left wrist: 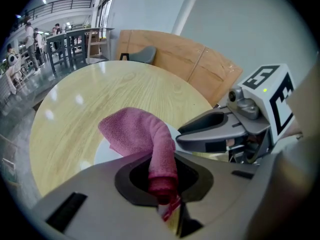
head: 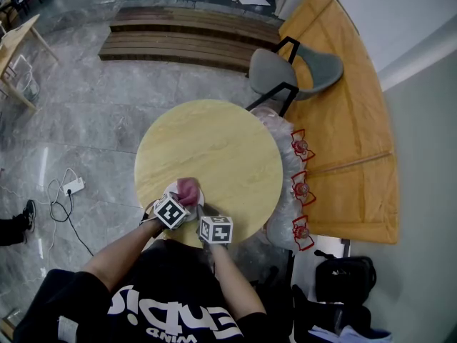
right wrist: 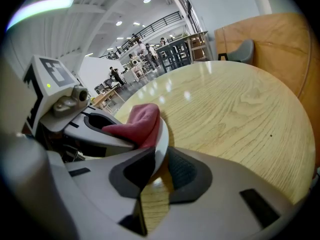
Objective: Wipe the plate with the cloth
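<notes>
A pink cloth (head: 188,189) lies bunched on a white plate (head: 170,189) near the front edge of the round wooden table (head: 214,148). My left gripper (head: 171,209) is shut on one end of the cloth (left wrist: 142,134), which drapes over the plate (left wrist: 105,151). In the left gripper view the cloth runs down between the jaws of the left gripper (left wrist: 165,186). My right gripper (head: 214,229) is shut on the plate's rim (right wrist: 161,139), and the right gripper (right wrist: 156,170) sits beside the left one. Most of the plate is hidden under the cloth (right wrist: 140,124).
A grey chair (head: 296,70) stands behind the table against a curved wooden panel (head: 343,120). Clear bags with red handles (head: 300,184) hang at the table's right side. A power strip (head: 73,186) lies on the floor at left and a black bag (head: 346,277) at right.
</notes>
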{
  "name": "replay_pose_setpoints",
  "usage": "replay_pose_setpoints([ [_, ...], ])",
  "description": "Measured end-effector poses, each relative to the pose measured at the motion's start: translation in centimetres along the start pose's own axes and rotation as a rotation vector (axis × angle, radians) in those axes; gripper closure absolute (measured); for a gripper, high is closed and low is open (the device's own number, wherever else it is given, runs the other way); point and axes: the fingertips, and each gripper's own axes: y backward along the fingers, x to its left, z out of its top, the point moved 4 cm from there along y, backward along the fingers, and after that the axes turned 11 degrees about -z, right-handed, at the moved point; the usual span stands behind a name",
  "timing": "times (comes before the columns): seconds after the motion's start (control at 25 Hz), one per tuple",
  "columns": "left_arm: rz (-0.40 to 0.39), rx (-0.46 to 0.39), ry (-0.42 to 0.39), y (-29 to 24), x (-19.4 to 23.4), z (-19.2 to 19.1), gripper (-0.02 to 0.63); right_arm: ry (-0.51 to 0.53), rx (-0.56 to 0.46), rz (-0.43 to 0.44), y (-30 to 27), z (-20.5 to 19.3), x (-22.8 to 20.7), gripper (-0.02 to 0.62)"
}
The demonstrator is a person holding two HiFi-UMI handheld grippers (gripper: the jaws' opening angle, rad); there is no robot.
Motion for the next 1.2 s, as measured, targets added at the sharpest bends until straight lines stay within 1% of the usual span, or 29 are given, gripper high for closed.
replay_pose_setpoints([
  [0.12, -0.048, -0.021, 0.057, 0.5, -0.7, 0.1, 0.554, -0.001, 0.002, -0.002, 0.1, 0.0, 0.1, 0.502],
  [0.2, -0.059, -0.015, 0.080, 0.7, -1.1, 0.0, 0.554, -0.002, 0.002, -0.001, 0.1, 0.0, 0.1, 0.502],
  [0.28, -0.061, -0.005, 0.082, 0.4, -1.2, -0.4, 0.554, -0.005, 0.002, -0.001, 0.1, 0.0, 0.1, 0.502],
  [0.44, -0.028, 0.028, 0.067, -0.2, -0.4, -1.5, 0.554, -0.015, 0.002, -0.005, 0.1, 0.1, 0.0, 0.503],
  [0.6, -0.071, 0.039, 0.081, -0.1, -1.7, -1.9, 0.554, -0.024, 0.002, -0.007, 0.1, 0.1, -0.1, 0.504],
  [0.76, -0.057, 0.061, 0.079, 0.0, -1.8, -2.8, 0.554, -0.024, 0.002, -0.012, 0.1, 0.2, 0.0, 0.506],
  [0.96, -0.105, 0.041, 0.087, 0.0, -3.0, -2.9, 0.554, -0.018, 0.002, -0.020, 0.2, 0.2, 0.0, 0.508],
  [1.08, -0.157, 0.010, 0.101, 0.4, -4.3, -2.4, 0.554, -0.016, 0.000, -0.025, 0.2, 0.2, 0.1, 0.508],
  [1.2, -0.158, 0.013, 0.095, 0.5, -4.4, -2.7, 0.554, -0.013, -0.001, -0.029, 0.1, 0.2, 0.2, 0.508],
])
